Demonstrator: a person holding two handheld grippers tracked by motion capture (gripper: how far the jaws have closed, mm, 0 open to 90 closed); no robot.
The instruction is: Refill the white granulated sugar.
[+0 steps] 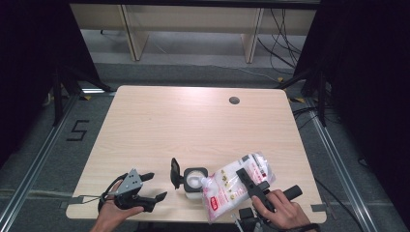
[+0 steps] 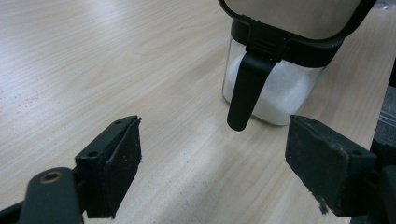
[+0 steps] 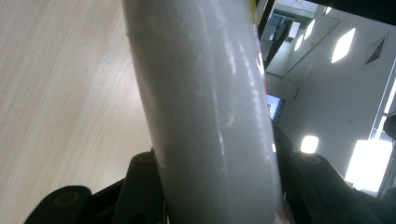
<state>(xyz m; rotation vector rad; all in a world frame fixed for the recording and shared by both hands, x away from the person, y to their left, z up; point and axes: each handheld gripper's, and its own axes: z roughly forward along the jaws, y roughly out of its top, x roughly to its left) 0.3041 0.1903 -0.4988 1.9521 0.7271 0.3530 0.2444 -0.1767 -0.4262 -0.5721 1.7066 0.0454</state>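
My right gripper [image 1: 251,185]: clamped across the middle of the bag [image 1: 237,186], jaws part-way closed with the plastic squeezed between them; in the right gripper view the bag's pale, bulging body [image 3: 210,116] rises straight up from between my jaws.
My left gripper [image 1: 145,186]: jaws spread wide and holding nothing, resting low near the table's front edge, aimed at the jar.
Bag: a clear pouch of white grains with red print, tipped so its cut corner [image 1: 207,182] sits just over the jar's mouth, the fat end raised toward the right.
Jar [image 1: 195,183]: a small clear container near the table's front edge, between my two grippers; in the left gripper view I see white grains already heaped inside the jar [image 2: 275,93].
Lid [image 1: 175,173]: black, hinged, flipped back upright on the jar's left side; its handle tab [image 2: 247,88] hangs down in front of the glass.
Table [image 1: 193,125]: light wood, bare beyond the jar and bag.
Step in hand: I judge this to be the pour, with the bag's corner feeding the jar; whether grains are running right now I cannot tell.
How far along: partly filled, by the look of the heap.
Next move calls for: a steady tilt with the corner kept over the opening, so nothing spills onto the table; then levelling the bag, and my free left gripper taking the lid to swing it shut.
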